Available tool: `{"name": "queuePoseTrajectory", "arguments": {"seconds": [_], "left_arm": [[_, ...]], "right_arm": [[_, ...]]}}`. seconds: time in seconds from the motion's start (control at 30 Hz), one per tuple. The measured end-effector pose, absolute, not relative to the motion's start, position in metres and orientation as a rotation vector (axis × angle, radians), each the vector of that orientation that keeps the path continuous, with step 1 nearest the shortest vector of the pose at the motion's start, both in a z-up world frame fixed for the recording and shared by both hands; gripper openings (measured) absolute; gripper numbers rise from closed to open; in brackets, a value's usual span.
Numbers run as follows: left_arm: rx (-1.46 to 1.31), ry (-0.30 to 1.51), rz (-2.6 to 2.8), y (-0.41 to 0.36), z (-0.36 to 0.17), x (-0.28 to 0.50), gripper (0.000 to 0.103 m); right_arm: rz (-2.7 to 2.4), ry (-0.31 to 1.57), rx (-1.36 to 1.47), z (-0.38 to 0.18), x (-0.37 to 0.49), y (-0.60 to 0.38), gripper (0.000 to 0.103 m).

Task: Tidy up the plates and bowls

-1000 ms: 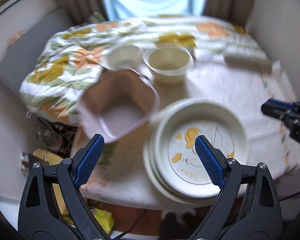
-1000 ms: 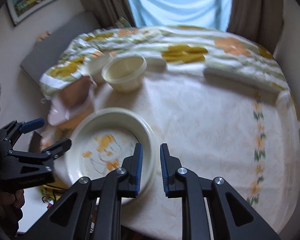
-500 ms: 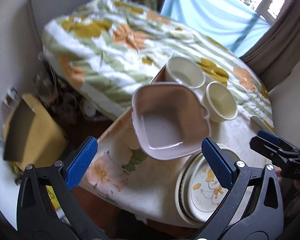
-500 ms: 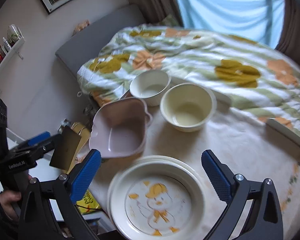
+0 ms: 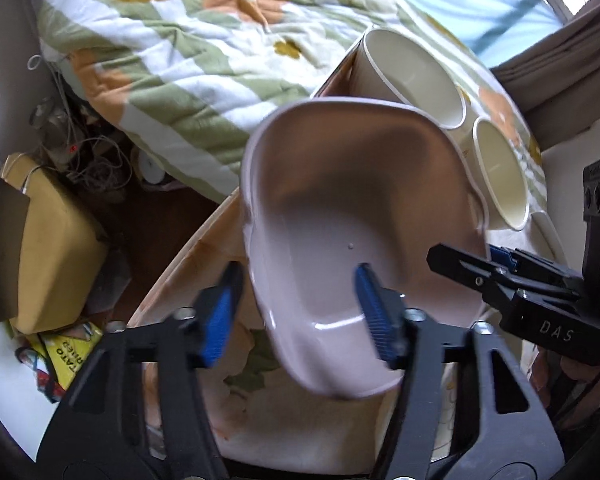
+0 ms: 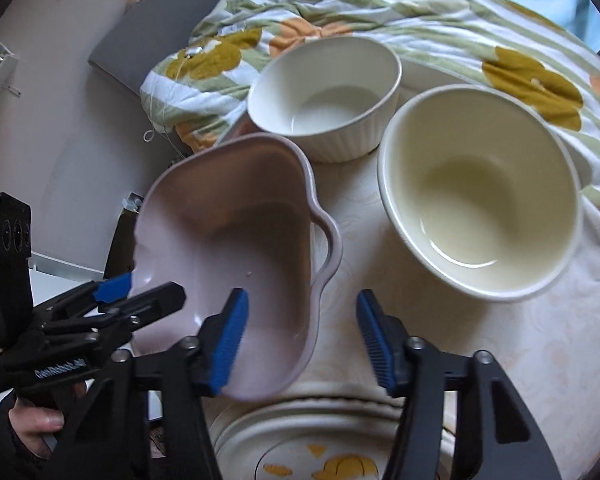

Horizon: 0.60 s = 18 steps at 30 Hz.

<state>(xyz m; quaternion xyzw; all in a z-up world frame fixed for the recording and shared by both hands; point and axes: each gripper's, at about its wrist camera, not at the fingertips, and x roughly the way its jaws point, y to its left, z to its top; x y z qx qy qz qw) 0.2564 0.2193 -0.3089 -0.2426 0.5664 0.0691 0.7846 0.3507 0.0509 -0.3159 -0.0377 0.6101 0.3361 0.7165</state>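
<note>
A pink dish with small handles [image 5: 360,208] sits at the table's left edge; it also shows in the right wrist view [image 6: 236,248]. My left gripper [image 5: 296,316] is open and straddles its near left wall, one pad inside the dish, one outside. My right gripper [image 6: 300,336] is open and straddles its right wall the same way. A white ribbed bowl [image 6: 324,96] and a cream bowl [image 6: 480,192] stand behind the dish. A stack of cream plates with an orange duck print [image 6: 332,440] lies just below my right gripper.
A flowered quilt [image 5: 188,40] covers the bed behind the round table [image 6: 540,352]. A yellow box [image 5: 48,248] and cables lie on the floor left of the table. The table's left edge runs under the pink dish.
Both grippers have moved in close to the pink dish and narrowed from wide open; each now has one pad inside the dish. The dish has tilted.
</note>
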Motion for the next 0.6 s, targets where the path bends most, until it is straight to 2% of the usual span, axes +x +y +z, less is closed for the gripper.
{"name": "queuePoseTrajectory", "arguments": {"seconds": [0.03,0.1,0.2,0.37,0.6], "left_arm": [[-0.523,1.228,0.146,0.219,-0.312,0.259,0.040],[-0.519,1.234,0.145,0.221,-0.315,0.261,0.022],[-0.514,1.245,0.132,0.224,-0.318,0.264,0.017],[-0.489,1.234,0.131,0.225,-0.313,0.266,0.017],[-0.415,1.181,0.136,0.221,-0.277,0.257,0.017]], "right_arm": [[0.742,1.355,-0.083,-0.318,0.352,0.051,0.037],[0.740,1.364,-0.086,-0.322,0.355,0.052,0.032],[0.752,1.367,-0.092,-0.325,0.357,0.053,0.014],[0.756,1.336,-0.114,-0.321,0.352,0.055,0.012],[0.767,1.291,-0.083,-0.301,0.340,0.055,0.012]]}}
